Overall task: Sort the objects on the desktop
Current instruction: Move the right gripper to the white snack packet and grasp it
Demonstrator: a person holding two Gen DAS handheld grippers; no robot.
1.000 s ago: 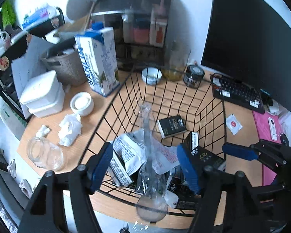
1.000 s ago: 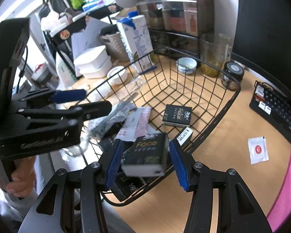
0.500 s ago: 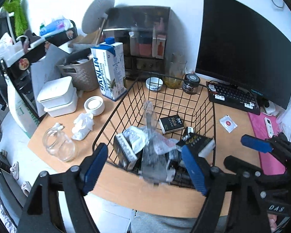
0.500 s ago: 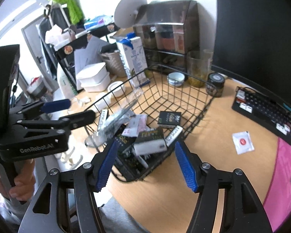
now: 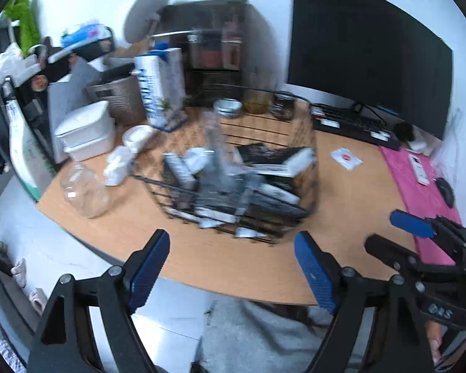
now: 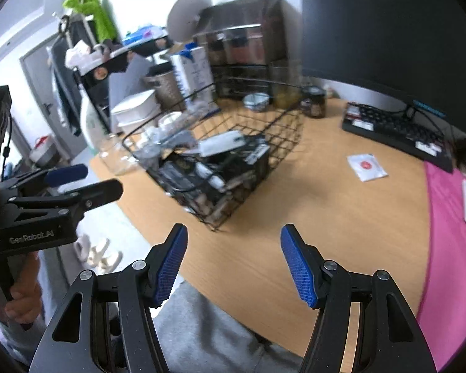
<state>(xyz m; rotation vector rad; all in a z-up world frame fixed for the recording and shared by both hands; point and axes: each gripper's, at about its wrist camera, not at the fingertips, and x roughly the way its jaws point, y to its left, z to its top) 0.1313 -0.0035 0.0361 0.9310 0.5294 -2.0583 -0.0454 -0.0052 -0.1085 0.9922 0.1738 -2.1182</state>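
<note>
Both my claws gape wide with nothing in them, left claw [image 5: 231, 267] and right claw [image 6: 233, 262] hanging over the near edge of the worktop [image 6: 341, 205]. Just past them the wire basket [image 6: 290, 124] sits on the wood, packed with dark boxes [image 6: 186, 174] and packets. Farther off: white sachet [image 6: 366, 166], keyboard [image 6: 394, 130], milk carton [image 5: 160, 85], monitor [image 5: 366, 71].

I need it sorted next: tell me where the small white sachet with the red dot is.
The white sachet lies flat on the bare desk, right of the wire basket and just in front of the keyboard, near the pink mat.
</note>
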